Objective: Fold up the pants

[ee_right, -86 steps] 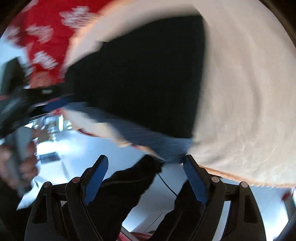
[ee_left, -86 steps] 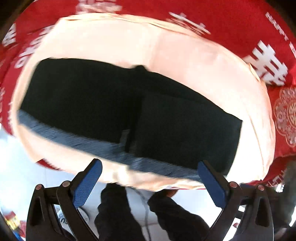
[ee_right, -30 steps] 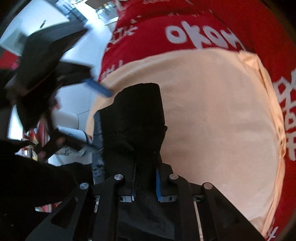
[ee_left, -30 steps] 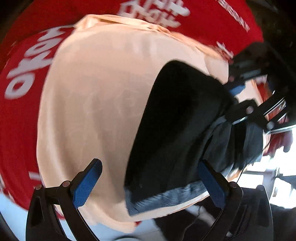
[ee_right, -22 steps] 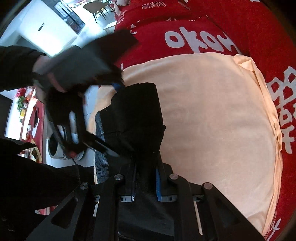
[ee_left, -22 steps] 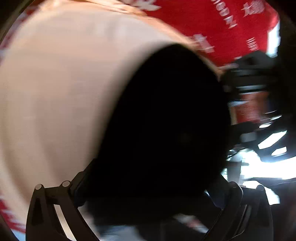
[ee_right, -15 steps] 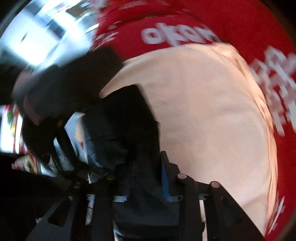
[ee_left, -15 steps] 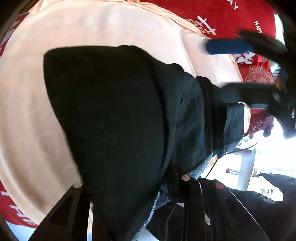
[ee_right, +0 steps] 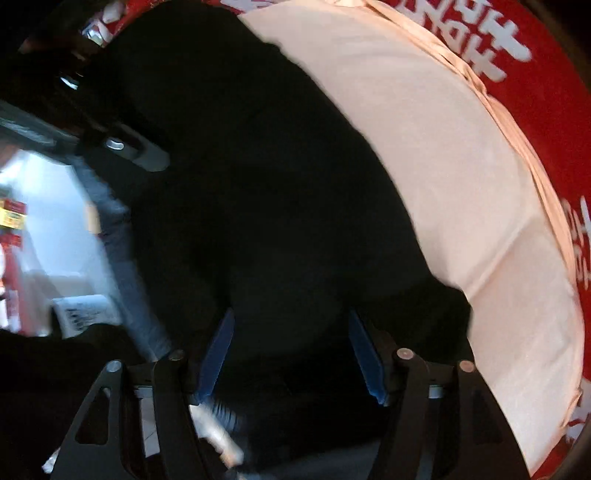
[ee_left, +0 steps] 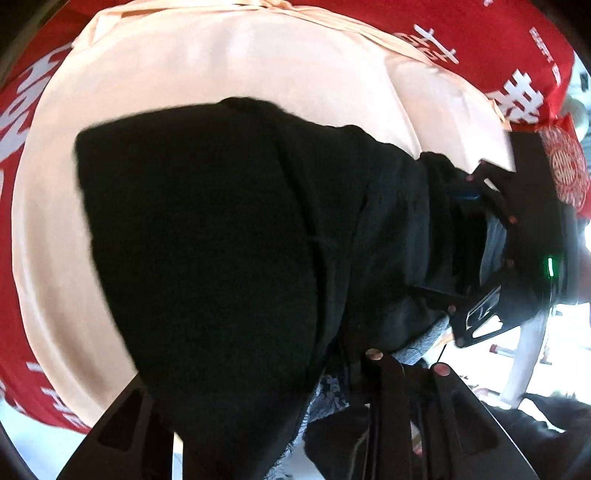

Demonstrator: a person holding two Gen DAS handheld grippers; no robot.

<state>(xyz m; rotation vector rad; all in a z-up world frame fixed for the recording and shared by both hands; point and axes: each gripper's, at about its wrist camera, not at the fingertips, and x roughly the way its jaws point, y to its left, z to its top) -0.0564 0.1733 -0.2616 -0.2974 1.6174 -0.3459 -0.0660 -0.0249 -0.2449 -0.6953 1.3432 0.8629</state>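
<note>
- On the peach sheet (ee_left: 229,74), which covers a worktop draped in red cloth (ee_left: 517,33) with white lettering, the pants (ee_left: 207,240) lie as a dark, doubled-over bundle near the person's edge.
- Left gripper (ee_left: 295,391): its fingers are mostly buried under black fabric near the grey waistband (ee_left: 328,395), and they look clenched on a bunched fold of the pants. I judge this hold pins the folded stack so it does not slide while the other hand lets go.
- Right gripper (ee_right: 291,350): its jaws have just been opening; the blue pads (ee_right: 218,350) stand wide apart with dark cloth lying below and between them but not pressed. It looks released, pointing down over the pants, probably to leave the carried layer resting on the stack.
- From the left wrist view the right gripper (ee_left: 476,236) sits at the far end of the bundle, so the two tools bracket the fold from both ends.
- Material: the pants are soft, matte black, thick enough to hump rather than lie flat, with a heathered grey band at the waist.
- Ridges run across the bundle where layers overlap; they likely need smoothing.
- Smooth and pale, the sheet is creased along one seam.
</note>
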